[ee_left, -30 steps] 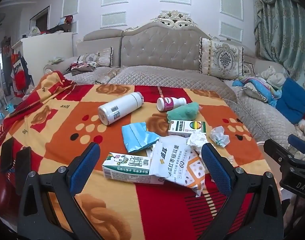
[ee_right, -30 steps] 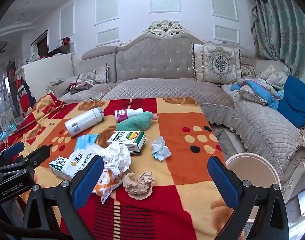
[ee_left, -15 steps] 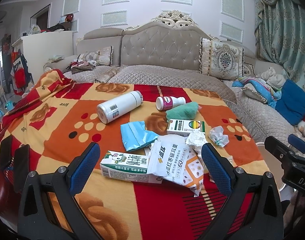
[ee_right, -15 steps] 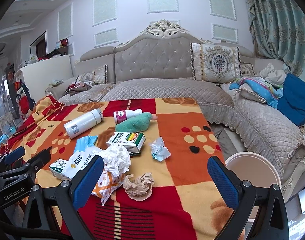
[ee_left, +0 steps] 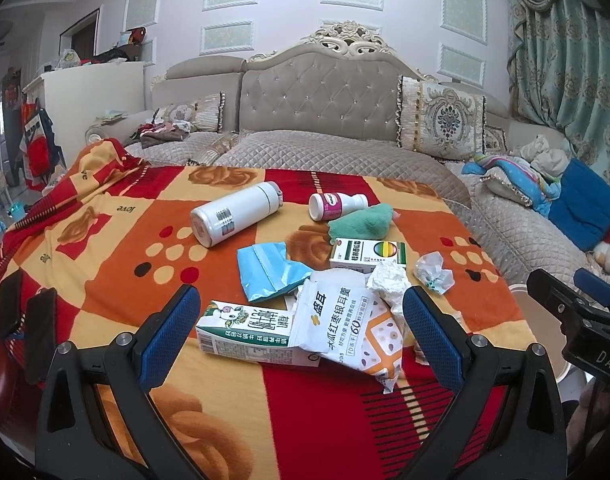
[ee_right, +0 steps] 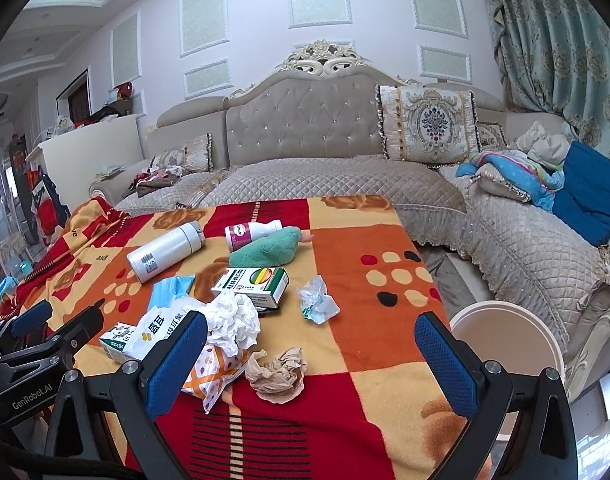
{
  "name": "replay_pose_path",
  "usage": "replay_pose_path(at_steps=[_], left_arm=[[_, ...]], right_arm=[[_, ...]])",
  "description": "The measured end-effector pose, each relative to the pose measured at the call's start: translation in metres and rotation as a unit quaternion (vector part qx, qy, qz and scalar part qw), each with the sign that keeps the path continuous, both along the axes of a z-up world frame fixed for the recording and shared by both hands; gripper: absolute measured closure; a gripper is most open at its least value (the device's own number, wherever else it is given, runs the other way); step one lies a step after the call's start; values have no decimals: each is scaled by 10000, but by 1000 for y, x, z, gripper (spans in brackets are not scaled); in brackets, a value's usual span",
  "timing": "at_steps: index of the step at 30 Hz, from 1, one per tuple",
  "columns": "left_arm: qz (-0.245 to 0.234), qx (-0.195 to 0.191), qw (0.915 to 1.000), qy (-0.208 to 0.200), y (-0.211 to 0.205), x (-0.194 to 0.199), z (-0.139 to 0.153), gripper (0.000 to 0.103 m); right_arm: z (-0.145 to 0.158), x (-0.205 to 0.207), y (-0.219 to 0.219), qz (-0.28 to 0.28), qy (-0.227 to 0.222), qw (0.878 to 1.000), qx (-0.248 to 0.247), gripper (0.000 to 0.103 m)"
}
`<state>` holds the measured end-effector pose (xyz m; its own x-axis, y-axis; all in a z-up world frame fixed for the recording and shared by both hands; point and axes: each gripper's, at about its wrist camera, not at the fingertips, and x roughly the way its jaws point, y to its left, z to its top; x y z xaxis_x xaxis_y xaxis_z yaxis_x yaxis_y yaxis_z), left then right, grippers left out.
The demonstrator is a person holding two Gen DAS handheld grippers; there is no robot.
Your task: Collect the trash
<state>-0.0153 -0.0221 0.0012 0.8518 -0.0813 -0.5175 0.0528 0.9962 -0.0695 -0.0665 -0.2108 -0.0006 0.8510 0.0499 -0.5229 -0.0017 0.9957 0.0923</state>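
Hand-held gripper [ee_left: 297, 336] above milk carton [ee_left: 249, 330]

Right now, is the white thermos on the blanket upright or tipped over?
Tipped over. The white thermos lies on its side on the blanket, base toward the camera, cap end pointing at the sofa.

Open blanket [ee_right: 357, 412] near and to the right of the brown paper wad [ee_right: 277, 372]; left of it, crowded: white tissue [ee_right: 235, 318], snack bag [ee_left: 345, 328], milk carton [ee_left: 245, 332] overlapping.
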Motion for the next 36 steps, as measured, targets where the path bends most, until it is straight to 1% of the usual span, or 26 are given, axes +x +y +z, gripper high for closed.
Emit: replay_pose_path(at_steps=[10,17,19,31,36], left_arm=[[-6,-15,10000,3,-1,-1,0,2],[-15,-18,10000,-13,-10,-2,-1,2],[-6,-16,10000,5,-1,-1,0,2],[-5,-19,10000,4,-3,-1,0,2],[-17,-14,10000,4,-9,-3,1,2]], right_arm=[[0,-1,0,-1,-5,10000,-3,0],[0,-3,0,-16,-33,10000,-8,0],[2,0,1,-21,-16,10000,-2,0],[3,-1,-1,-35,-25,10000,-6,0],[5,-2,-3,-38,-10,10000,9,0]])
